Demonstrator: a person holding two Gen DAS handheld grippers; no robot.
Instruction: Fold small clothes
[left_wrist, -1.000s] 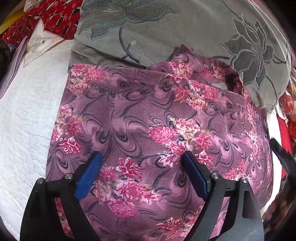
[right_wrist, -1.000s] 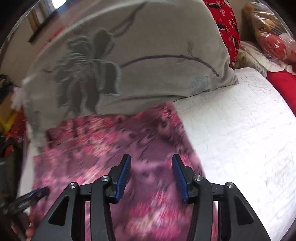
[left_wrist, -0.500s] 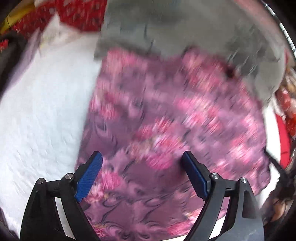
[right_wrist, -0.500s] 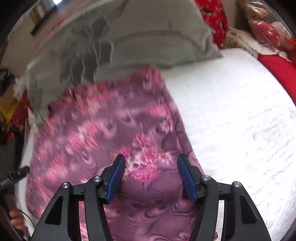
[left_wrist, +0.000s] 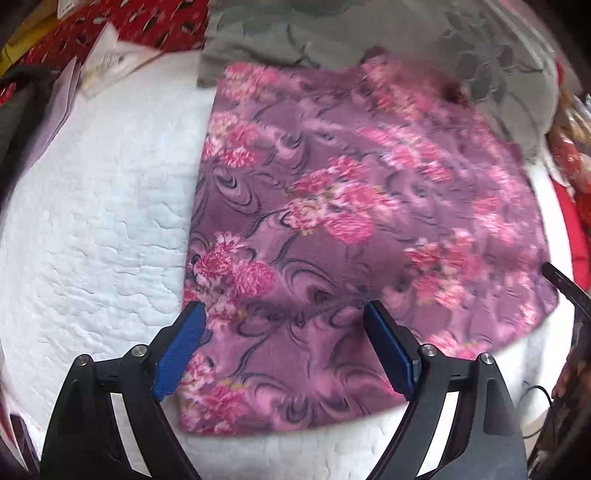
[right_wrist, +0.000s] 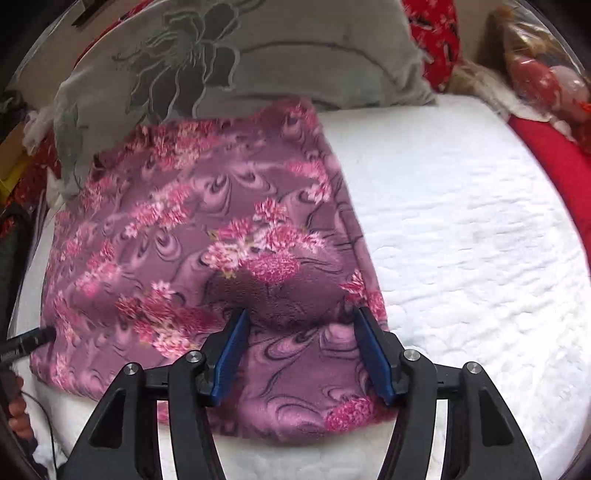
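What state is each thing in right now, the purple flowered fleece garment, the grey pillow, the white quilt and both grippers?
Purple flowered fleece garment: folded flat on the quilt, top edge lapping onto the pillow.
Grey flower-embroidered pillow: lying behind the garment.
White quilted bed cover: spread out under the garment.
Left gripper: open, empty, above the garment's near left corner.
Right gripper: open, jaws just been opening, nothing pinched.

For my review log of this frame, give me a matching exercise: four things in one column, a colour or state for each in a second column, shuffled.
Things:
1. floral garment
2. quilted bedcover
3. pillow
4. left gripper

Colours or states:
A. grey, with an embroidered flower
B. open, above the cloth
C. white
D. purple with pink flowers, lying flat

Pairs: 1-D, 2-C, 3-A, 4-B
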